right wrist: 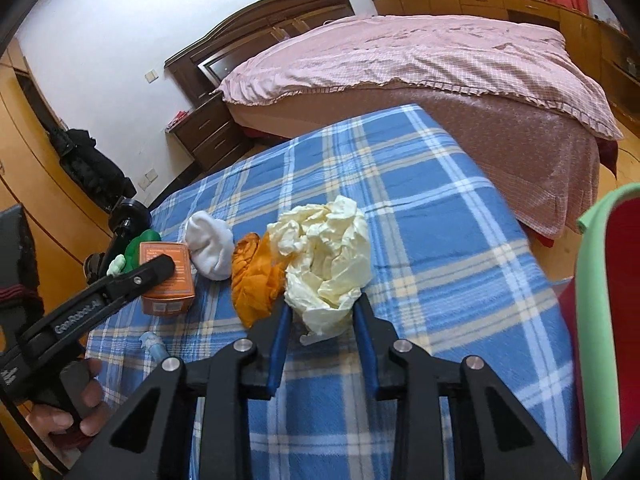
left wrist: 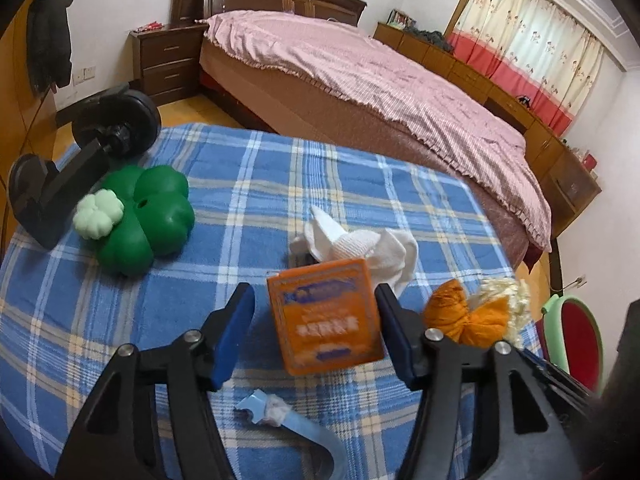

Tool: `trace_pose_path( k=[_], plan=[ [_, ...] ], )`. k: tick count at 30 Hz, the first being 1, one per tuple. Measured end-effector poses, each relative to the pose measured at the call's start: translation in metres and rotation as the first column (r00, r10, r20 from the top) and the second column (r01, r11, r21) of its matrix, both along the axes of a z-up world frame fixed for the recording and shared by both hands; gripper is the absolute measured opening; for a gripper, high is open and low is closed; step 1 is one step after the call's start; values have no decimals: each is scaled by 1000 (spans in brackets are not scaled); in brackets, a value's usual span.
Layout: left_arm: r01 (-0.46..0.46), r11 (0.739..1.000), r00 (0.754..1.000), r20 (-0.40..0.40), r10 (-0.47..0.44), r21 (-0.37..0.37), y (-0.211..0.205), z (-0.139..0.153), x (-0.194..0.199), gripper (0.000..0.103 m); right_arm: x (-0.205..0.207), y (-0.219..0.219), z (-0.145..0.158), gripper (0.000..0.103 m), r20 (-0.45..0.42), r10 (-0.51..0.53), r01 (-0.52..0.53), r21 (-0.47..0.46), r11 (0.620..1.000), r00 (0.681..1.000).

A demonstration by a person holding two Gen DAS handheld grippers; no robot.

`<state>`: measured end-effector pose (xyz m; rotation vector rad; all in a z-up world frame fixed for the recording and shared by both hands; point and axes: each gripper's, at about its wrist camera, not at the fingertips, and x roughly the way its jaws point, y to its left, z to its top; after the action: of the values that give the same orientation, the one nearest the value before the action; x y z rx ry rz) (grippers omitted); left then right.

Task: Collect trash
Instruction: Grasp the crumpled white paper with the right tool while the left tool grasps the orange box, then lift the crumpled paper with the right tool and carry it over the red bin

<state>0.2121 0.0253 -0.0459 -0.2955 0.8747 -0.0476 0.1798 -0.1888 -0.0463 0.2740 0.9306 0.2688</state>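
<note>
An orange box (left wrist: 324, 320) lies on the blue plaid blanket (left wrist: 280, 168) between the fingers of my left gripper (left wrist: 312, 296). The right pad is at the box's edge and a small gap shows at the left pad, so the jaws stand open around it. In the right wrist view the same orange box (right wrist: 166, 280) sits behind a left gripper finger (right wrist: 156, 266). My right gripper (right wrist: 322, 304) is shut on the lower end of a crumpled cream wad (right wrist: 328, 256). The wad rests against an orange cloth (right wrist: 256, 280).
A white sock (left wrist: 360, 248), a green clover toy (left wrist: 148, 216), a black clamp stand (left wrist: 80, 160) and a pale blue scrap with tissue (left wrist: 272, 406) lie on the blanket. A red bin with a green rim (right wrist: 592, 280) stands at the right. A pink bed (right wrist: 420, 60) is behind. A hand (right wrist: 72, 408) holds the left gripper.
</note>
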Motion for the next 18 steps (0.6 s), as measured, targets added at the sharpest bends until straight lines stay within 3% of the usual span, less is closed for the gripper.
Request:
trace_pose_path(
  k=[3, 5, 11, 18],
  plan=[
    [3, 1000, 1000, -24, -4, -10, -4, -8, 1, 59, -4, -7, 3, 34, 13, -19, 19, 2, 1000, 1000],
    [18, 999, 1000, -17, -18, -29, -6, -9, 0, 47, -7, -11, 6, 34, 24, -27, 27, 2, 1000, 999],
    [33, 999, 999, 15, -33, -16, -11, 1, -12, 47, -19, -19, 17, 34, 64, -37, 37, 2, 999, 997],
    [62, 998, 997, 37, -61, -25, -17, 18, -34, 47, -37, -27, 15, 36, 35, -36, 36, -9, 999, 999]
  ],
)
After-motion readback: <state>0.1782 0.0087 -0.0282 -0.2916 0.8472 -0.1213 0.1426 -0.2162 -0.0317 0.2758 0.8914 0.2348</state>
